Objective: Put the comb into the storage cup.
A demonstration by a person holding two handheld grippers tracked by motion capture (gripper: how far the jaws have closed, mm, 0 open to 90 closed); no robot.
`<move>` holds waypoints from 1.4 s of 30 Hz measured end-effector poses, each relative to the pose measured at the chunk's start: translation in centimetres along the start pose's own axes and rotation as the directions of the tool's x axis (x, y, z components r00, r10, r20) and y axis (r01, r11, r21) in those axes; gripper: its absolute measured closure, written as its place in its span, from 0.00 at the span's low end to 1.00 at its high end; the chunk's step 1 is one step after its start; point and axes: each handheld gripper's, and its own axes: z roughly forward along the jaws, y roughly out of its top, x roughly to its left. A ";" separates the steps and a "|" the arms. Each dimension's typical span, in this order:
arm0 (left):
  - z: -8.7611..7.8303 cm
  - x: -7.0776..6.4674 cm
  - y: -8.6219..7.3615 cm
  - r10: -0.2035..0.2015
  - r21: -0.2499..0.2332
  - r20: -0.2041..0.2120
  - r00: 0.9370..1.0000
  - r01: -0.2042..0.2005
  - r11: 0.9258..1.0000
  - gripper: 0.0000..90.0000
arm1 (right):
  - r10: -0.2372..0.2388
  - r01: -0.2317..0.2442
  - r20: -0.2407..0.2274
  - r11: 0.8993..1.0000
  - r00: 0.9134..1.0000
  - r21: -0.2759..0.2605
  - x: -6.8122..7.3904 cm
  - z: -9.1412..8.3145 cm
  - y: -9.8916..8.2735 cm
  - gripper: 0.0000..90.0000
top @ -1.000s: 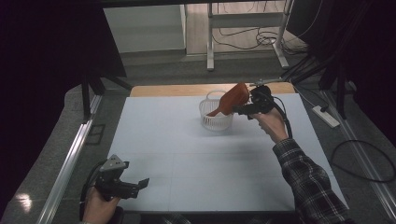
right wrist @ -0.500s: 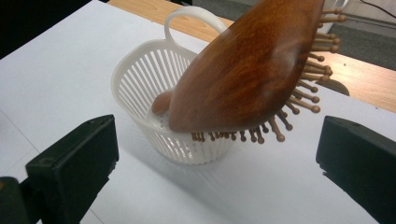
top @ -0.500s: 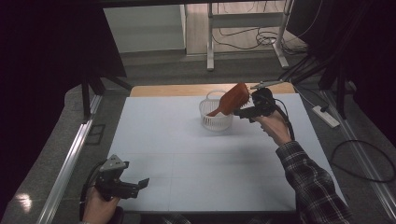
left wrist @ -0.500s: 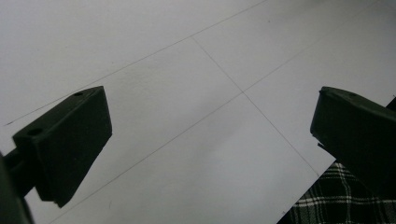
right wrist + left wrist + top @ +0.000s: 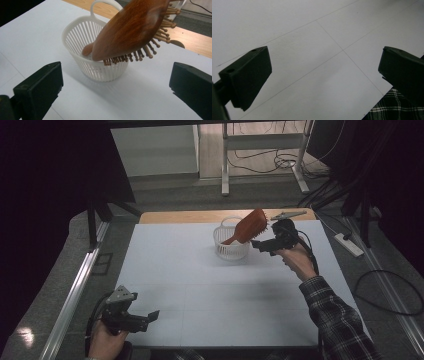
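While the high view looks down on the white table (image 5: 200,270), a small white basket (image 5: 231,246) sits near the far edge of it. A brown wooden hairbrush (image 5: 248,225) stands tilted in the basket. Its handle is down inside, and its wide head leans up and out over the rim on the right side. The right gripper (image 5: 261,245) is just to the right of the basket, held by a hand (image 5: 295,260) with a plaid sleeve (image 5: 335,320). Its jaws are spread apart and hold nothing. They point at the basket but do not touch it or the brush. The left gripper (image 5: 150,316) is well away from the basket, at the near left corner of the table. Its jaws are apart too, and nothing is between them.

Next comes the left gripper view. The two black jaws stand wide apart over the bare white table (image 5: 312,50). A bit of plaid cloth (image 5: 384,110) peeks in at the bottom right.

Last comes the right gripper view. The basket (image 5: 82,37) is straight ahead, past the two jaws, which are wide apart with nothing in them. The hairbrush (image 5: 130,27) leans out of the basket toward the upper right. Its smooth wooden back faces up and its little round-tipped pins point down. The end of the handle rests on the floor of the basket. A strip of bare wood (image 5: 195,40) shows behind the basket.
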 end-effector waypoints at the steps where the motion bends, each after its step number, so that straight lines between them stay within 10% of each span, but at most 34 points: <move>1: 0.0 0.0 0.0 -0.002 -0.003 -0.001 1.000 0.002 1.000 0.00 | 0.000 0.000 0.000 1.000 1.000 0.000 0.0 0.0 0.0 0.00; 42: -0.1 0.0 -0.1 0.000 -0.003 0.002 1.000 0.000 1.000 0.00 | -0.018 0.019 -0.034 0.999 0.999 0.046 0.8 -1.8 -3.2 0.00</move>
